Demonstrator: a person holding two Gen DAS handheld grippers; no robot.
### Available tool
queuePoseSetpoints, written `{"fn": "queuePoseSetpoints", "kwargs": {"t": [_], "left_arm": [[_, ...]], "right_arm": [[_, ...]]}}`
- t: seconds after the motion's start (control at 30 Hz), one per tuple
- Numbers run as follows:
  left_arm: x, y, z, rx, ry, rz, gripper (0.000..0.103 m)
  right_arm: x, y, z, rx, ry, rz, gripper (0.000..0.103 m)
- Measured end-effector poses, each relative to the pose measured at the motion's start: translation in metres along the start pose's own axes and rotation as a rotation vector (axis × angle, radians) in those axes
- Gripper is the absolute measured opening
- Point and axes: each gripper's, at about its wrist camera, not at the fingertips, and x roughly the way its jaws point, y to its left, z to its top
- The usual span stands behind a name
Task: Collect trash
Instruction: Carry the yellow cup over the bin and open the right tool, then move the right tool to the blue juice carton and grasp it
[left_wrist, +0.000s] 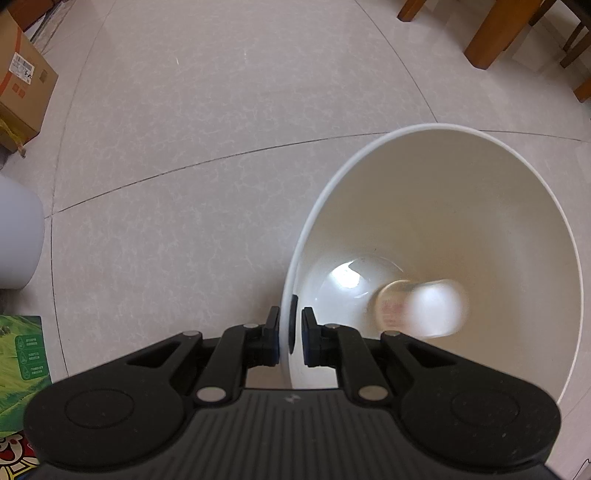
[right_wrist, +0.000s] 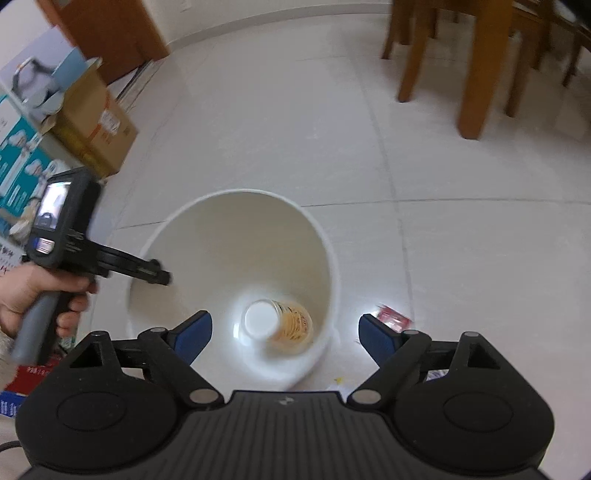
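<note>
Left tool (left_wrist: 290, 332) clamps bin (left_wrist: 443, 192) rim; cup (right_wrist: 277, 325) inside, tipped sideways.

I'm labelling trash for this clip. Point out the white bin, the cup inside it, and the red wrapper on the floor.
white bin (right_wrist: 325, 236): right wrist view, far rim.
cup (right_wrist: 295, 325): right wrist view, printed side wall.
red wrapper (right_wrist: 393, 318): right wrist view, its middle.

No text can be read clearly. The cardboard box (left_wrist: 22, 85) at far left has a white label, and the cup (right_wrist: 284, 323) in the bin has red print, both illegible.
</note>
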Motion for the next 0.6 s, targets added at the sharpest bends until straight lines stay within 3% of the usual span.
{"fn": "queuePoseSetpoints", "kwargs": {"t": [0.2, 0.6], "left_arm": [[0.000, -0.001, -0.001, 0.003, -0.004, 0.001, 0.009], [-0.001, 0.001, -0.004, -0.001, -0.008, -0.006, 0.009]], "right_arm": [[0.019, -0.039, -0.054, -0.014, -0.012, -0.069, 0.097], [0.165, -0.059, -0.184, -0.327, 0.297, -0.151, 0.097]]}}
